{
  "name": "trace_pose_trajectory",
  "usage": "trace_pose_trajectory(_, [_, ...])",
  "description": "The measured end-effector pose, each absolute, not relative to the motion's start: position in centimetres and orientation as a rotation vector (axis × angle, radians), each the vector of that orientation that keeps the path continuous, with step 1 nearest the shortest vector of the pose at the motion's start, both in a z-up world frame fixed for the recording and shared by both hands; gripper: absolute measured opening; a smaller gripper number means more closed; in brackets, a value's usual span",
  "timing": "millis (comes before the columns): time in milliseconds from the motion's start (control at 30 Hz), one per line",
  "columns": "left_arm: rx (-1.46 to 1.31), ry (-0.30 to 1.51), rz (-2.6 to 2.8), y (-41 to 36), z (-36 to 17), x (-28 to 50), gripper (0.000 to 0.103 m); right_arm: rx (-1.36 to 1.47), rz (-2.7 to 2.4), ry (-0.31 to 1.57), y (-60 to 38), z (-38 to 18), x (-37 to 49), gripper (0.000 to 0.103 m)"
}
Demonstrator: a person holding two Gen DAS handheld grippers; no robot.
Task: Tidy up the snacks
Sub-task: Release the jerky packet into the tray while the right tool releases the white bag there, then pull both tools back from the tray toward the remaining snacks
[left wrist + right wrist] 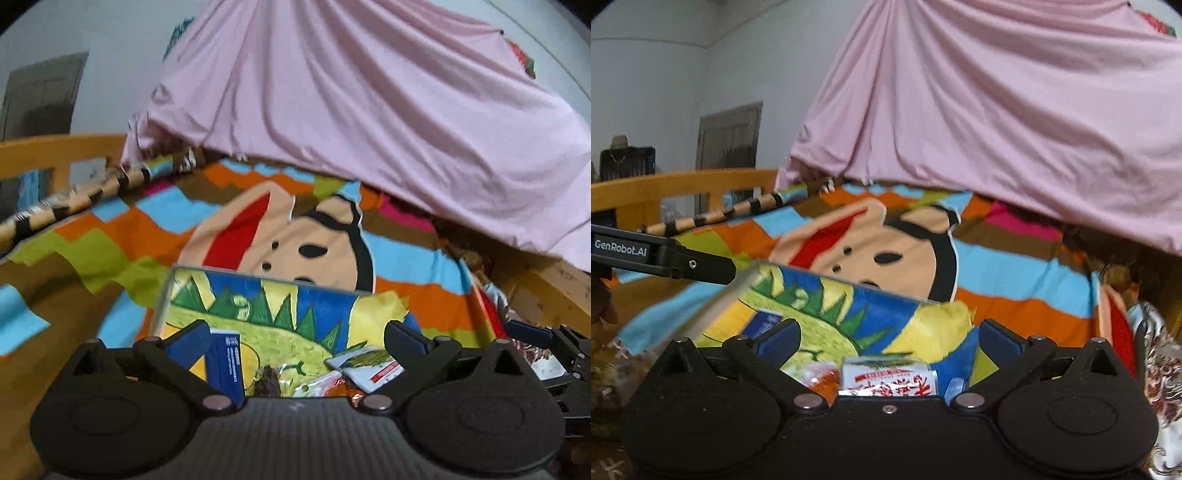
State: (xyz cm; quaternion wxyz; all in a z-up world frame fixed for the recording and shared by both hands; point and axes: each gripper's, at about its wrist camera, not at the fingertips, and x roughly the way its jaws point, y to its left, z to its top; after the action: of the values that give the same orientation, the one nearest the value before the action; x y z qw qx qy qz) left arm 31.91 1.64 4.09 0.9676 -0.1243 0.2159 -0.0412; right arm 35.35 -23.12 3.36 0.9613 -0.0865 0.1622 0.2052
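- We see our left gripper (pixel 295 338) low in the left wrist view with its jaws spread wide and nothing pressed between the blue pads (pixel 184 343).
- Our right gripper (pixel 888 338) shows the same in its own view: jaws wide apart, holding nothing.
- Below both sits a clear box (pixel 166 295), lined with a crayon drawing, lower centre of the frame.
- In the box we spot a blue packet (pixel 225 365) standing at the left, and a white and red packet (pixel 369 365) lying toward the right.
- The right wrist view shows a white packet with red print (pixel 890 380) at bottom centre, an orange wrapper (pixel 822 380) just beside it.
- The box rests on a bright cartoon blanket (pixel 110 236); a pink sheet (pixel 351 110) hangs across the upper right.
- A wooden rail (pixel 683 184) runs along the left.
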Motion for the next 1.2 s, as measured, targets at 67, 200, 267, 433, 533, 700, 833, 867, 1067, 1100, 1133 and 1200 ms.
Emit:
trace_pose_trajectory(67, [-0.255,0.412,-0.085,1.6,5.1,30.4,0.102,-0.173,0.418,0.293,-23.4,4.4,33.7,0.102])
trace_pose_trajectory(200, [-0.234,0.365,-0.09,1.1,6.9,27.1,0.102,-0.172,0.421,0.234,-23.9,6.4,30.3,0.102])
trace_pose_trajectory(267, [-0.217,0.338,-0.091,0.8,7.6,25.3,0.102,-0.163,0.422,0.213,-24.3,7.3,28.5,0.102])
trace_pose_trajectory(433, [-0.197,0.319,-0.109,0.1,8.5,21.0,0.102,-0.141,0.422,0.187,-25.5,8.6,23.9,0.102])
trace_pose_trajectory(533, [-0.191,0.323,-0.121,-0.2,8.5,18.6,0.102,-0.133,0.414,0.184,-26.0,8.8,21.6,0.102])
trace_pose_trajectory(700, [-0.174,0.321,-0.138,-0.5,8.1,15.1,0.102,-0.118,0.39,0.189,-27.2,8.5,17.9,0.102])
trace_pose_trajectory(833, [-0.168,0.323,-0.14,-0.6,7.4,12.8,0.102,-0.116,0.372,0.206,-27.9,7.8,15.6,0.102])
trace_pose_trajectory(867, [-0.173,0.328,-0.14,-0.6,7.2,12.3,0.103,-0.12,0.37,0.212,-28.1,7.6,15.1,0.102])
trace_pose_trajectory(1067, [-0.208,0.365,-0.135,-0.1,5.5,10.1,0.103,-0.125,0.362,0.254,-28.6,6.3,12.8,0.102])
trace_pose_trajectory(1100, [-0.218,0.375,-0.134,-0.1,5.3,9.9,0.103,-0.126,0.36,0.261,-28.6,6.1,12.4,0.102])
trace_pose_trajectory(1133, [-0.228,0.39,-0.136,0.0,5.0,9.7,0.103,-0.127,0.36,0.268,-28.6,5.9,12.1,0.102])
trace_pose_trajectory(1200, [-0.235,0.416,-0.132,0.2,4.4,9.4,0.103,-0.134,0.363,0.281,-28.7,5.4,11.4,0.102])
